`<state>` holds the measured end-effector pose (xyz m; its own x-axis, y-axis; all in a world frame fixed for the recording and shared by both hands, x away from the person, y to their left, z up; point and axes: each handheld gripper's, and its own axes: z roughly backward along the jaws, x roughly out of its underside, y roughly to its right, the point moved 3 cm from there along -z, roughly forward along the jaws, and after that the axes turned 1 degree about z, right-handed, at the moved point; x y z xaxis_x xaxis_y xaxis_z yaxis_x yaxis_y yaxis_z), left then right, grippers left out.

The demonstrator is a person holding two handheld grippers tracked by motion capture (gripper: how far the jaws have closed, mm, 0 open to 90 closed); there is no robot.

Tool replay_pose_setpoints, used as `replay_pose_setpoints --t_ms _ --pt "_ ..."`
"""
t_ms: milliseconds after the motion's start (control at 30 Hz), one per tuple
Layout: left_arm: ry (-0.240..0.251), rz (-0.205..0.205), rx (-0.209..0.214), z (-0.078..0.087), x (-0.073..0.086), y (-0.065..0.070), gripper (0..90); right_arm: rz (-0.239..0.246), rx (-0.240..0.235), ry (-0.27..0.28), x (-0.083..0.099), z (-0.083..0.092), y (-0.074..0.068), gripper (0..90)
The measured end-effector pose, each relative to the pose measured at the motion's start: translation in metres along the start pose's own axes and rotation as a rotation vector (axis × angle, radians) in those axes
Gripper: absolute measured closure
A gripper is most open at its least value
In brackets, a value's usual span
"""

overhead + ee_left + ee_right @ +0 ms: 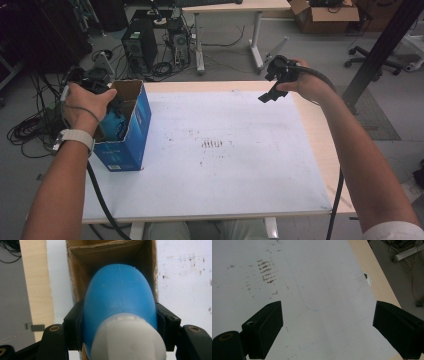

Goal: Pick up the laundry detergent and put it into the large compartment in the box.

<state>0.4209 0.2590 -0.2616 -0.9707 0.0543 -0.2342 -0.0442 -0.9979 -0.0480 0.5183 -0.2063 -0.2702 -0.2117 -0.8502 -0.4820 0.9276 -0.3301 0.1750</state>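
A blue cardboard box (131, 131) stands open-topped at the table's left edge. My left gripper (111, 102) reaches down into it and is shut on a blue bottle (118, 297) with a white cap (128, 340); the jaws press on both sides of the bottle's body. The bottle sits partly inside the box's brown interior (107, 255). My right gripper (272, 92) hangs above the table's far right corner, open, its two black jaws wide apart with nothing between them, over the white sheet (317, 290).
The white sheet (220, 150) on the wooden table carries brown smudges (212, 144) near its middle. A cable hole (367, 278) sits in the wood by the far edge. Computers, cables, another desk and a cardboard box lie on the floor beyond.
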Motion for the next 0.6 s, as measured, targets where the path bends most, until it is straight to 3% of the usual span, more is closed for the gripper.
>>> replay_pose_setpoints --t_ms 267,600 --pt "-0.004 -0.004 -0.012 -0.023 0.004 0.002 37.6 -0.005 -0.002 0.001 0.002 -0.002 0.0 9.1" --pt "-0.033 -0.014 -0.009 -0.04 0.009 0.001 37.6 -0.009 -0.006 0.0 0.005 -0.003 0.001 9.1"
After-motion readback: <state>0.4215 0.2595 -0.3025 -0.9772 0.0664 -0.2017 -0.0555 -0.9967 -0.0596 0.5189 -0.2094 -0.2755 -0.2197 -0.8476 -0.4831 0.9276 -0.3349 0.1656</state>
